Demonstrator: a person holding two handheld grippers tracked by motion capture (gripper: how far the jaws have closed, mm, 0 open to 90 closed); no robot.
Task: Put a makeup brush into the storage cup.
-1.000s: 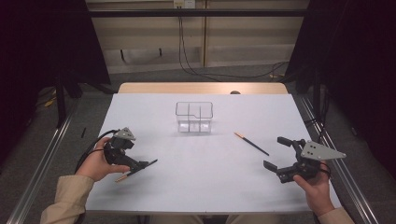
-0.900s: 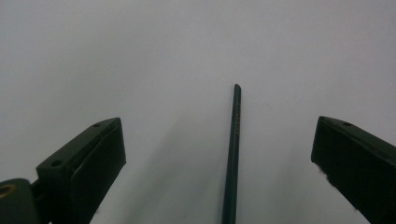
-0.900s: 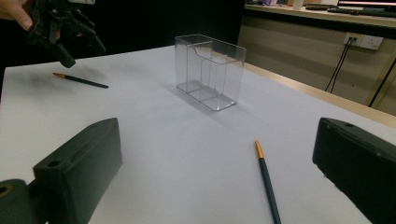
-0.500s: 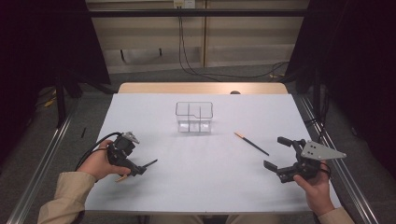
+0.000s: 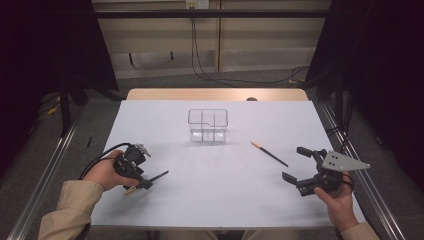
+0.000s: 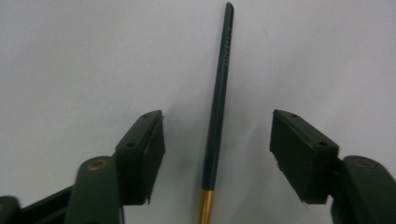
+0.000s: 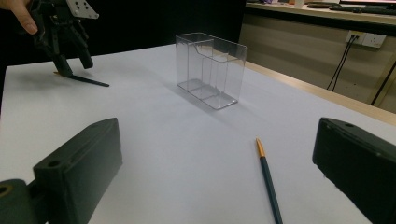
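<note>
Now the left gripper (image 6: 217,154) has been closing around a pencil (image 6: 219,98), not yet pinching it. Right gripper (image 5: 302,167) gapes open; both pencils lie outside the box (image 5: 208,126).

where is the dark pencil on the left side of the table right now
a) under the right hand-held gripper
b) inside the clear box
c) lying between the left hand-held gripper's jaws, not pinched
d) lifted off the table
c: in the left gripper view the pencil lies on the white table with a gap to each jaw of the left hand-held gripper, whose jaws have just been closing.
</note>
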